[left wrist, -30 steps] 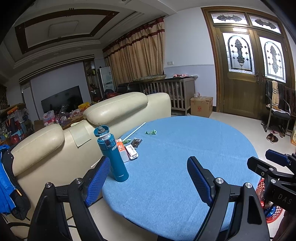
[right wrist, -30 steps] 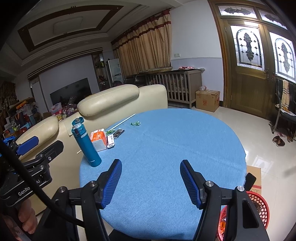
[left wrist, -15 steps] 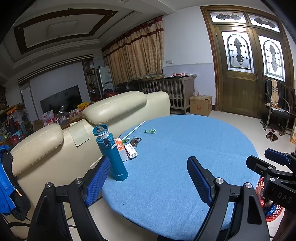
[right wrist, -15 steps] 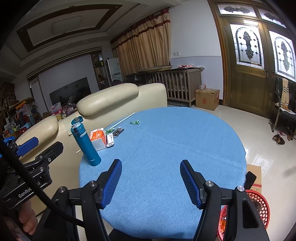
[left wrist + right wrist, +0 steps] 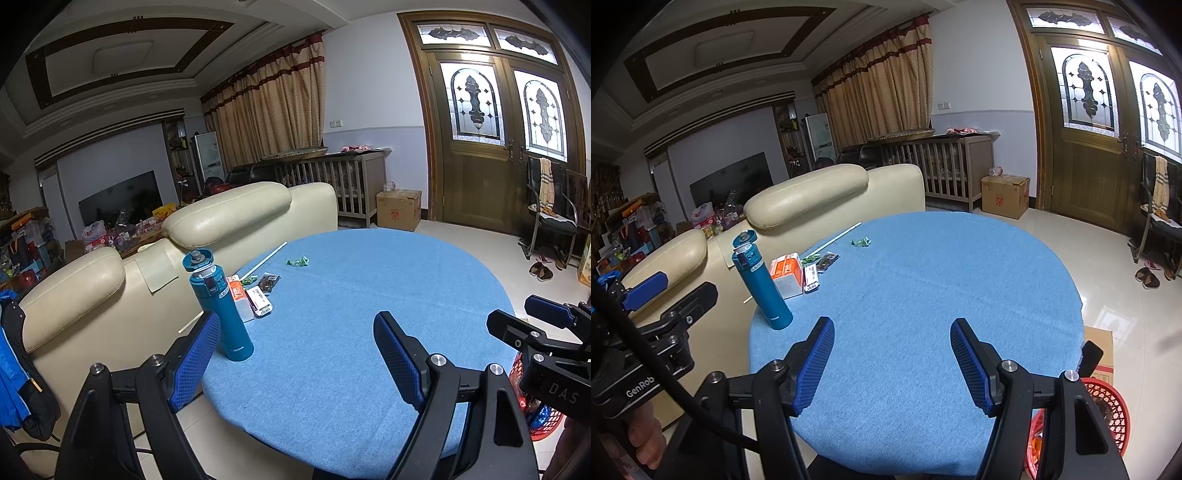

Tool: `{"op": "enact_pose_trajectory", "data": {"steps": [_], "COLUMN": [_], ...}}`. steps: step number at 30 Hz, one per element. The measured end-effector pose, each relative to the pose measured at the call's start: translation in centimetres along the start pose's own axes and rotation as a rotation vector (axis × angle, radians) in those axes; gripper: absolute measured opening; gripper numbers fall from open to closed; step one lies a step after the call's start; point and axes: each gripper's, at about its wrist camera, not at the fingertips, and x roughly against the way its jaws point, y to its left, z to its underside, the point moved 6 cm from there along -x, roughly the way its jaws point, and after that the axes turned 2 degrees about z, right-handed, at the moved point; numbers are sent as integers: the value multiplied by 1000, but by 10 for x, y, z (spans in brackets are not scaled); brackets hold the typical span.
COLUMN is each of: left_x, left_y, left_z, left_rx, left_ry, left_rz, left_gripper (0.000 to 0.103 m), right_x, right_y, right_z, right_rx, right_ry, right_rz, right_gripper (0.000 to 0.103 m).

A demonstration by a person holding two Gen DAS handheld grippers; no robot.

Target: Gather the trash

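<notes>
Right wrist view: both grippers, left gripper (image 5: 291, 356) and right gripper (image 5: 892, 363), hang open, empty; reaching the crumpled green wrapper (image 5: 861, 242) on the round blue tabletop (image 5: 923, 295) seems next.

The red basket (image 5: 1108, 410) is half hidden behind the table (image 5: 923, 295); its contents are indistinct.

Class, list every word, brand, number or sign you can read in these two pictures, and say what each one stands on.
"DAS": right tongs, body; may be cut off.
"GenRob": left tongs, body; cut off by cable.
Orange box: print blurred.
White packet: label too small.
Bottle: base lettering unreadable.
Carton: red triangle-in-circle sign, no readable words.
</notes>
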Motion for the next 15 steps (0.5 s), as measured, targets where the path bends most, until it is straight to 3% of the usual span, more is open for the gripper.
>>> {"op": "enact_pose_trajectory", "data": {"steps": [15], "left_x": [-5], "left_y": [-3], "left_z": [-2], "left_rx": [-1], "left_ry": [5], "left_rz": [18], "left_gripper": [86], "right_x": [-4], "right_y": [-2], "right_z": [-1], "right_rx": [-1], "right_ry": [8], "right_rz": [12], "right_gripper": [69]}}
